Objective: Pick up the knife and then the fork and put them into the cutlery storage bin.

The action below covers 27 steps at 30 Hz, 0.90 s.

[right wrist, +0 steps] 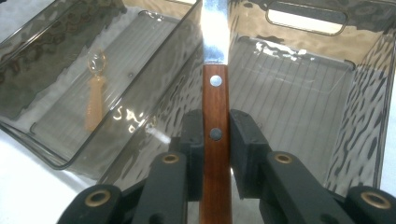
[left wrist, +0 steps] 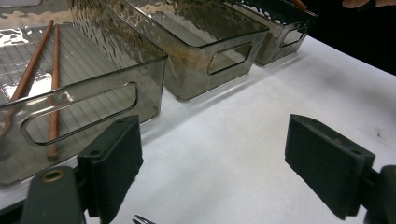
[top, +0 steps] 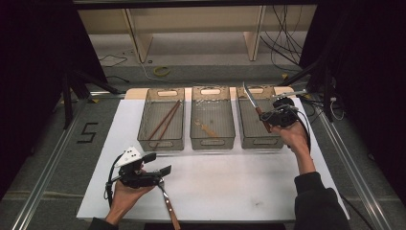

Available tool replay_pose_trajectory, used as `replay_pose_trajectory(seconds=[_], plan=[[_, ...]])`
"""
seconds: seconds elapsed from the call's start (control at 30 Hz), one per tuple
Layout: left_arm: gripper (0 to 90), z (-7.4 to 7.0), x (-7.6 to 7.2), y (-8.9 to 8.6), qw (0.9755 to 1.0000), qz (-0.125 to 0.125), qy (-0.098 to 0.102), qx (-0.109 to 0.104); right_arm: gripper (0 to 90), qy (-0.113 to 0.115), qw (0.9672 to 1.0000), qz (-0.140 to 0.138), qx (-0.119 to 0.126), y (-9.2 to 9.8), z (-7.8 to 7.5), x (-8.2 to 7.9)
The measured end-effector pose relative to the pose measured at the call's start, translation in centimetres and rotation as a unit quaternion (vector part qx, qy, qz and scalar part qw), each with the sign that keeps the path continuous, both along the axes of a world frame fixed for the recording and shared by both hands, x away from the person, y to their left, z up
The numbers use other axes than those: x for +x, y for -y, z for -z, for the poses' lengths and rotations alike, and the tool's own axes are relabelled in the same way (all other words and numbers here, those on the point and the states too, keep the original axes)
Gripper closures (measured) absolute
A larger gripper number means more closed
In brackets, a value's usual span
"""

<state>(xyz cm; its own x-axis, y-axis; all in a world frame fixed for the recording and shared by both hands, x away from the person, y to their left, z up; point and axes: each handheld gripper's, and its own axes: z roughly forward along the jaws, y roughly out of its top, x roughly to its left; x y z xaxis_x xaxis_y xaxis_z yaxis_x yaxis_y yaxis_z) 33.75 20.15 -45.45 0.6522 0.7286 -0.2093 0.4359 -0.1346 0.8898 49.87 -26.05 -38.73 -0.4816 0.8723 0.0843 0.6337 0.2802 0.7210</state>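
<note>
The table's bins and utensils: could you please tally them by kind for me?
Clear bins: 3
Chopsticks: 2
Knife: 1
Fork: 1
Small orange-handled utensil: 1
Total: 8

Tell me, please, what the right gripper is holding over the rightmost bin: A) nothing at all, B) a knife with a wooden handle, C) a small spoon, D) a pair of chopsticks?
B: the right gripper is shut on the riveted wooden handle of a knife, whose steel blade points out over the rightmost bin.
</note>
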Motion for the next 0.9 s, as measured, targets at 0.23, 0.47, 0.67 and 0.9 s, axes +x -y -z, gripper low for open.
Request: replay_pose_trajectory(seconds=[0.23, 0.47, 0.67, 0.9], plan=[[18.3, 0.0, 0.0, 0.0, 1.0, 0.001, 0.0, 0.001, 77.1, -0.018, 0.9998, 0.011, -0.003, -0.1, 0.7, 0.7], [18.3, 0.0, 0.0, 0.1, 1.0, 0.001, 0.0, 0.001, 77.0, -0.032, 0.9992, 0.023, -0.006, -0.1, 1.2, 1.1], [18.3, 0.0, 0.0, 0.0, 1.0, 0.002, 0.0, 0.001, 77.0, -0.041, 0.9986, 0.03, -0.012, -0.3, 1.4, 1.3], [18.3, 0.0, 0.0, 0.1, 1.0, 0.001, 0.0, 0.001, 76.4, -0.048, 0.9981, 0.035, -0.018, -0.5, 1.9, 1.6]])
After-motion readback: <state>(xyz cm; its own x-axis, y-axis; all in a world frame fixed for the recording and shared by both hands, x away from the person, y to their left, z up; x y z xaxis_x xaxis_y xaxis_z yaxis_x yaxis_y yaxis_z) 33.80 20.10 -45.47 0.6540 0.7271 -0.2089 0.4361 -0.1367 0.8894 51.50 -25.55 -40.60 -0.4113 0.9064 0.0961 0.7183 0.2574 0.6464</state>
